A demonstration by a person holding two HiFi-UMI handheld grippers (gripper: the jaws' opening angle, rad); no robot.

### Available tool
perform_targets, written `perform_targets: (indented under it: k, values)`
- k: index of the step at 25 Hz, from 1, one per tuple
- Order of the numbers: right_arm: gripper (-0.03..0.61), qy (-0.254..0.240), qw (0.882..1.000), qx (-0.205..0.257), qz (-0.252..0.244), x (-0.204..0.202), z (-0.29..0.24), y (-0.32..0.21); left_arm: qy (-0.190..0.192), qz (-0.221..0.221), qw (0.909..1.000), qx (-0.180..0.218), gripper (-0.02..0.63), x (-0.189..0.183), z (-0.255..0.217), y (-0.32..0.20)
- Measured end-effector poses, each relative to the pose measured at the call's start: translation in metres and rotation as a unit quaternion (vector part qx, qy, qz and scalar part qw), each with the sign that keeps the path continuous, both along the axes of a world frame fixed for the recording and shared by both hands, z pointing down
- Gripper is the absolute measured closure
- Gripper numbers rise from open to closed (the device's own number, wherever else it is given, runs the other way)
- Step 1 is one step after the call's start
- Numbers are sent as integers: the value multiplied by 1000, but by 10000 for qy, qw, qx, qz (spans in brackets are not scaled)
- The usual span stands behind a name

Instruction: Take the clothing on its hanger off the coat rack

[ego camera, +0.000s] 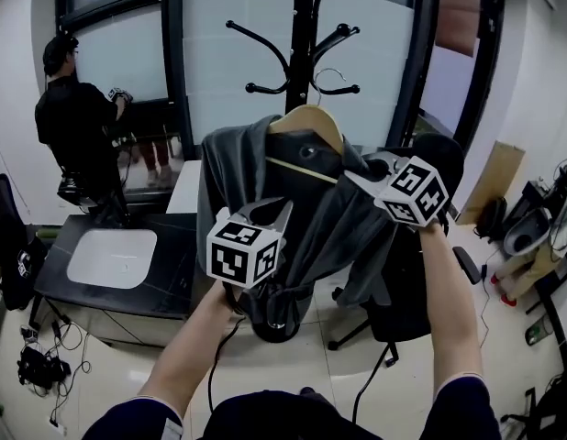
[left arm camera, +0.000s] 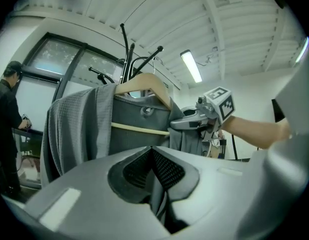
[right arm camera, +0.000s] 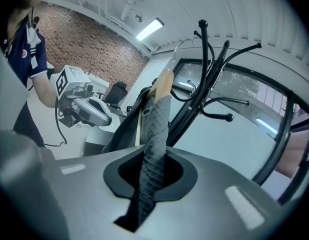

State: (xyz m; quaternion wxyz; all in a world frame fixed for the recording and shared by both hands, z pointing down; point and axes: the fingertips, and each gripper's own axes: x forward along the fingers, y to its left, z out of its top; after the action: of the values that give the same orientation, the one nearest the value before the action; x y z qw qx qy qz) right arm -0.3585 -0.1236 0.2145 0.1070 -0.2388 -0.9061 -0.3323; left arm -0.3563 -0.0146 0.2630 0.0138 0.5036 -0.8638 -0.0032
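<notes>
Nearest, the left gripper [left arm camera: 153,156] is seen pressed together on a fold of the grey clothing [ego camera: 311,218], low on its front below the left half of the wooden hanger [ego camera: 306,122]. The right gripper [right arm camera: 153,156] is likewise pinched onto a strip of the same cloth, up by the right end of the hanger. Only fabric is held; the wood itself is gripped by neither.

The clothing is draped over the hanger, just in front of the black coat rack [ego camera: 302,26]. The hanger's wire hook [ego camera: 331,74] is seen close to one of the rack's lower arms; whether it is already clear of that arm cannot be told. Farther off, a person in dark clothes [ego camera: 77,126] is standing at the window.

The task is judged to be mid-lift. Since the load is carried through cloth alone, the hanger could be tipped by an uneven pull and the clothing could slide off one end. If the hook is not raised above the knobbed tip of the arm before being drawn outward, it could be snagged and the rack rocked or dragged.
</notes>
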Motion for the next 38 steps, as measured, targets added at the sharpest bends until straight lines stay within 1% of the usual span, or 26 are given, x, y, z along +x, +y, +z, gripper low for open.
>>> perform_targets:
  k: [4, 8, 12, 16, 21, 26, 31, 38]
  values:
    - [557, -26, 9988, -90, 488, 32, 11, -16, -18, 562, 9984, -64, 601, 13, 6, -24]
    - [555, -45, 9936, -163, 1119, 72, 18, -41, -31, 1211, 9926, -86, 601, 37, 10, -52]
    - [556, -2, 9856, -234, 1675, 108, 25, -67, 8, 1734, 9848, -107, 601, 64, 12, -80]
    - [555, 72, 9757, -280, 2174, 147, 33, -90, 55, 2217, 9750, -128, 601, 96, 18, -107]
    - [555, 75, 9669, -307, 2534, 202, 33, -115, 43, 2707, 9626, -144, 601, 147, 20, -149]
    - [555, 85, 9601, -296, 2778, 245, 28, -144, 82, 2983, 9544, -120, 601, 187, 21, -185]
    - [555, 115, 9517, -276, 3057, 306, 26, -183, 111, 3157, 9488, -73, 601, 240, 18, -223]
    - [555, 161, 9392, -214, 3424, 379, 27, -229, 204, 3303, 9437, -30, 601, 301, 24, -264]
